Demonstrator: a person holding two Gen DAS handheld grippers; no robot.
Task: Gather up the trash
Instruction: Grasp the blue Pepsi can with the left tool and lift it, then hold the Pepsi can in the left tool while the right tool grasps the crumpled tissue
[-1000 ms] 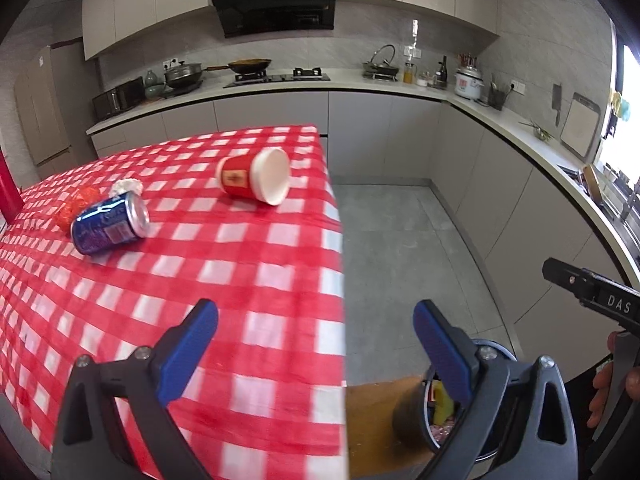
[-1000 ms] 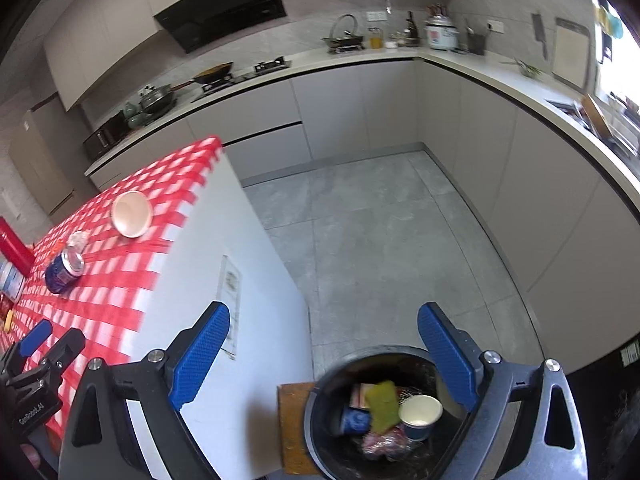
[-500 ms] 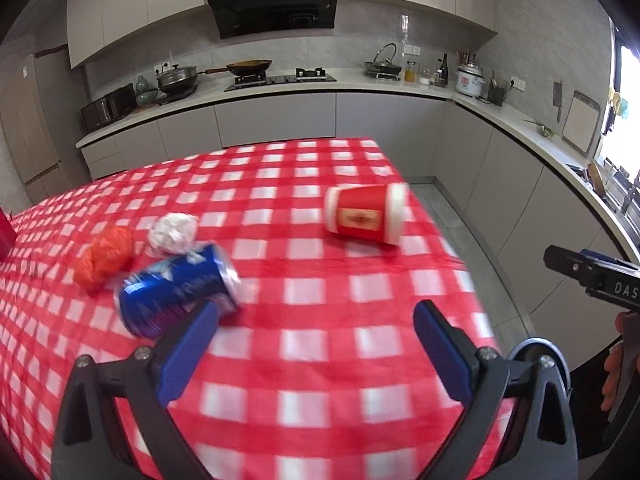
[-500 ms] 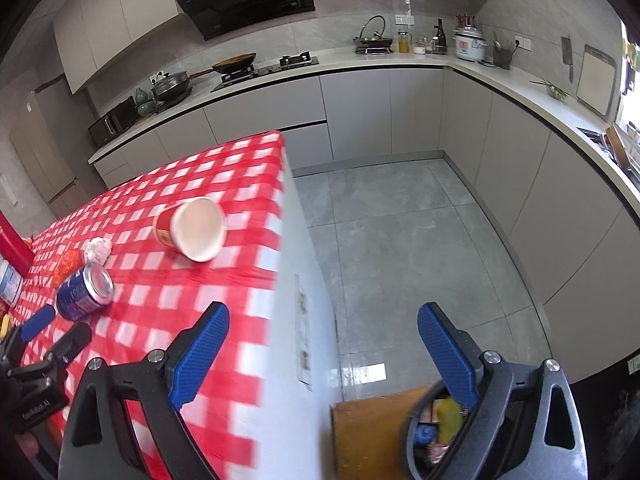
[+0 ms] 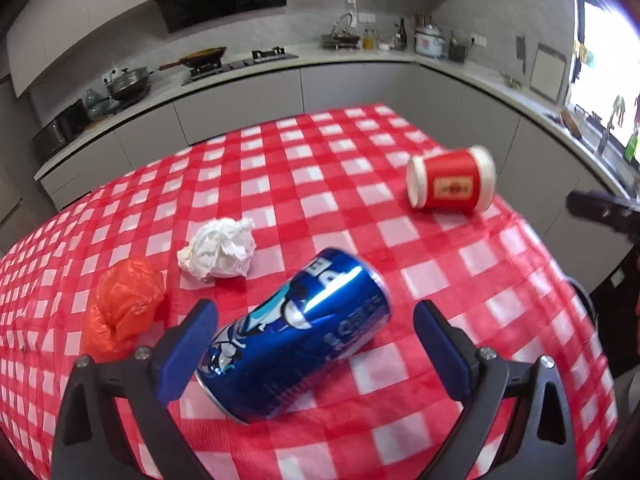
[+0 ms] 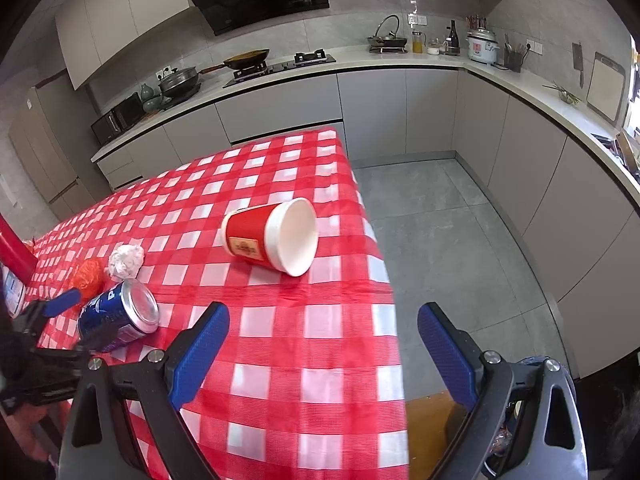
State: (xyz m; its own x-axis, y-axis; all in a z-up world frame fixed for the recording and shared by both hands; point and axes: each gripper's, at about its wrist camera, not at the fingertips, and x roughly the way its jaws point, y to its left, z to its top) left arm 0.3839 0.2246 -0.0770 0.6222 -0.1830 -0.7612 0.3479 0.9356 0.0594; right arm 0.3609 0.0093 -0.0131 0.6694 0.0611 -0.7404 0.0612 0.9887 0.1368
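A blue soda can (image 5: 296, 332) lies on its side on the red checked tablecloth (image 5: 360, 168), between the open fingers of my left gripper (image 5: 316, 344); the fingers do not touch it. It also shows in the right wrist view (image 6: 118, 316). A crumpled white tissue (image 5: 218, 252) and a crumpled orange bag (image 5: 124, 308) lie just beyond and left of the can. A red paper cup (image 5: 450, 186) lies on its side near the table's right edge, mouth toward the edge (image 6: 272, 240). My right gripper (image 6: 324, 354) is open and empty above the table's near right edge.
The dark trash bin (image 6: 532, 420) stands on a wooden stool (image 6: 428, 428) beside the table, mostly hidden behind my right gripper's finger. Grey floor (image 6: 440, 240) and kitchen cabinets lie to the right. A red object (image 6: 12, 252) stands at the table's far left.
Both grippers swung from over the trash bin back over the table. My left gripper closed in on the blue can, which now lies between its open fingers. The right gripper now faces the red cup.
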